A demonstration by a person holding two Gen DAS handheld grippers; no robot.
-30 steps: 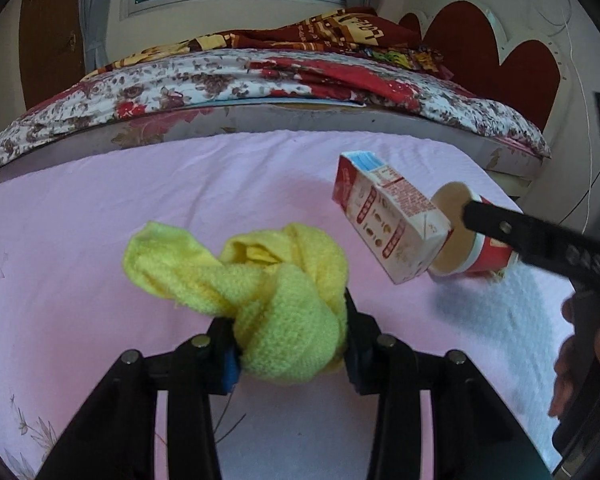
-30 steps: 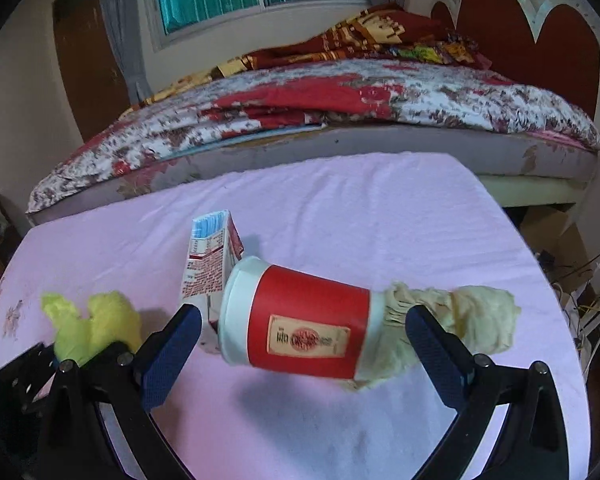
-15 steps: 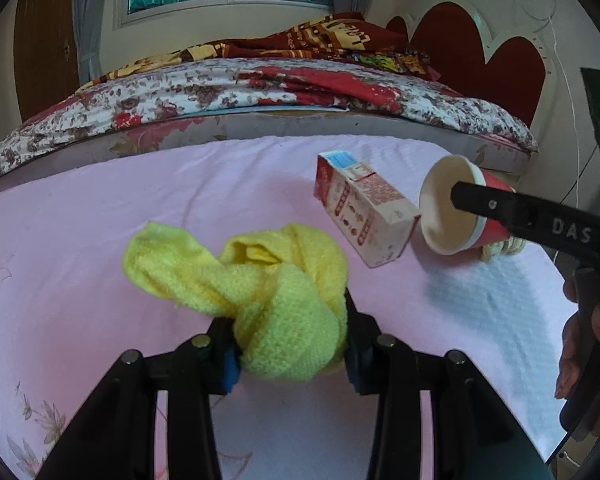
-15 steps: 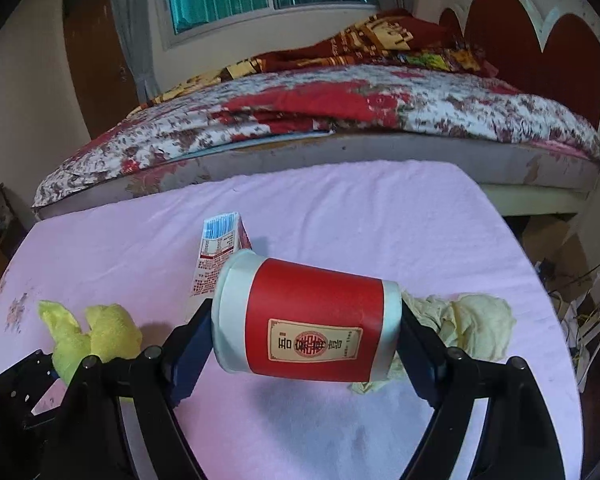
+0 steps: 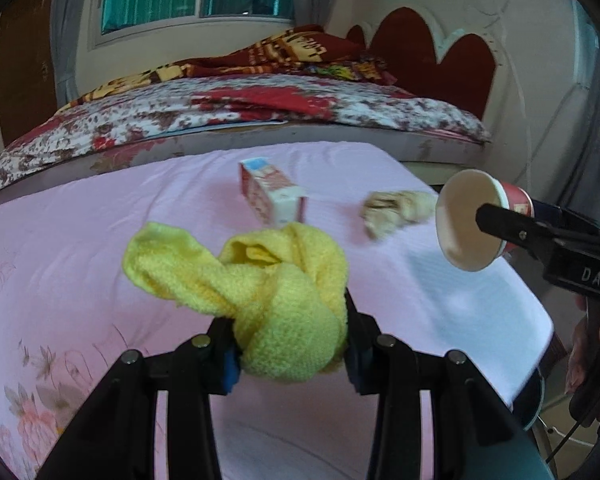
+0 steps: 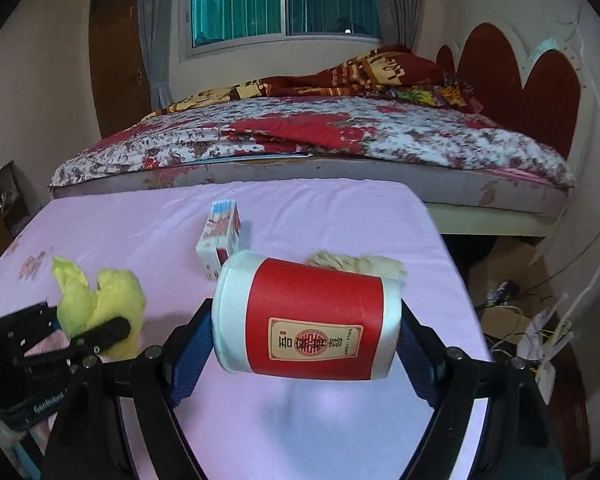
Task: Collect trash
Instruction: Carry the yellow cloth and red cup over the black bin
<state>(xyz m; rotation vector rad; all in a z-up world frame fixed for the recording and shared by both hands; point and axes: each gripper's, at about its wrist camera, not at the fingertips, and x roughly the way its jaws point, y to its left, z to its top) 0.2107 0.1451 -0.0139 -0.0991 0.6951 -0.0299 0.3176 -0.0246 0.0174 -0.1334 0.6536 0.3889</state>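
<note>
My left gripper (image 5: 290, 344) is shut on a yellow knitted cloth (image 5: 268, 292) and holds it above the pink table (image 5: 80, 220). My right gripper (image 6: 304, 340) is shut on a red and white paper cup (image 6: 308, 316), held sideways above the table. The cup (image 5: 472, 220) also shows at the right of the left wrist view, open end facing me. A small red and white carton (image 5: 272, 196) lies on the table's far middle. A crumpled beige tissue (image 5: 396, 208) lies to its right. The left gripper with the cloth (image 6: 100, 304) shows at the left of the right wrist view.
A bed with a floral cover (image 6: 320, 132) stands behind the table, with a red headboard (image 6: 520, 80). Cardboard and cables (image 6: 512, 312) lie on the floor right of the table. The table's right edge (image 5: 532, 304) is close to the right gripper.
My right gripper closed on the cup and lifted it off the table. Both grippers pulled back from the carton and tissue, which now look farther away. The cloth stays held.
</note>
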